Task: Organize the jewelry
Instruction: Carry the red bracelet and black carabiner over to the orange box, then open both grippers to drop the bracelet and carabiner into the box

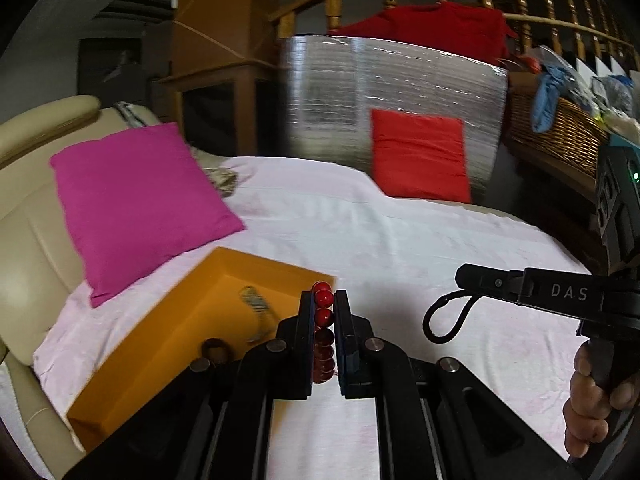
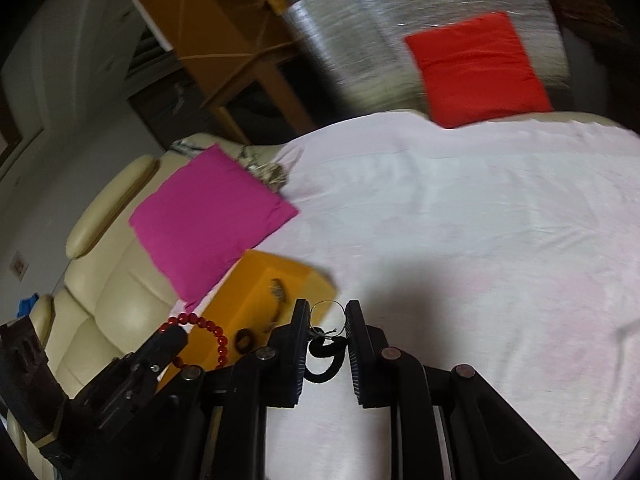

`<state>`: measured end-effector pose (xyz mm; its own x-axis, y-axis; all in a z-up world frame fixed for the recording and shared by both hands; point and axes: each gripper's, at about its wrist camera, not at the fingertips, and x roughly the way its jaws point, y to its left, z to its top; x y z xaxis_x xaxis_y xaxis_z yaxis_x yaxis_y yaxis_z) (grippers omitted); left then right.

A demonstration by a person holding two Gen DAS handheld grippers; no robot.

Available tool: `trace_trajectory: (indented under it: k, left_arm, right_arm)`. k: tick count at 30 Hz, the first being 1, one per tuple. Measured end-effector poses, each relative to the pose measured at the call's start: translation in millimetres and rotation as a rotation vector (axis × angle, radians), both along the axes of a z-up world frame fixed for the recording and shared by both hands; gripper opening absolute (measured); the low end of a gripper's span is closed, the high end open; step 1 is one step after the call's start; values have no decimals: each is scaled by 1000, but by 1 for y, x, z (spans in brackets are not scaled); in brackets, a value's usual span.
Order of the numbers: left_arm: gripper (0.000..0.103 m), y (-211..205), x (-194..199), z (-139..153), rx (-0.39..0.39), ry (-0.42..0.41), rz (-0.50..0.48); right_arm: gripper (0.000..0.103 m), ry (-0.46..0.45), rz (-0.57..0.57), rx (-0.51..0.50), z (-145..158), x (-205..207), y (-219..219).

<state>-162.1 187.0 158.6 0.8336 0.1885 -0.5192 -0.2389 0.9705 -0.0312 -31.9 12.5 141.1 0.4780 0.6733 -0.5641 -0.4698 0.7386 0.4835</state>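
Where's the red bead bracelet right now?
The red bead bracelet is clamped between the left gripper's fingers, held above the right edge of the orange tray; the right wrist view shows it at lower left.

The only readable lettering was "DAS", white on the black right gripper (image 1: 460, 280) at three o'clock.

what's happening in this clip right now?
A person is sorting jewelry on a sheet-covered bed with two handheld claws. The left claw is shut on a red bead bracelet, held beside the open orange box. The right claw pinches a black cord loop with a thin wire ring, above the sheet next to the box. Inside the box lie a silvery piece and a dark ring. Neither held item is in the box yet.
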Motion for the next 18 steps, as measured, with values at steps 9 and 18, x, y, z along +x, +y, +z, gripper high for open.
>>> trace_trajectory:
  k: [9,18]
  left_arm:
    - [9,71,-18,-14,-50,16,154]
    - [9,150,-25,-59,-141,99,314]
  right_arm:
    - [20,-15,112,-24,4,-6,90]
    - [20,-7,172,-84,-15,3,154]
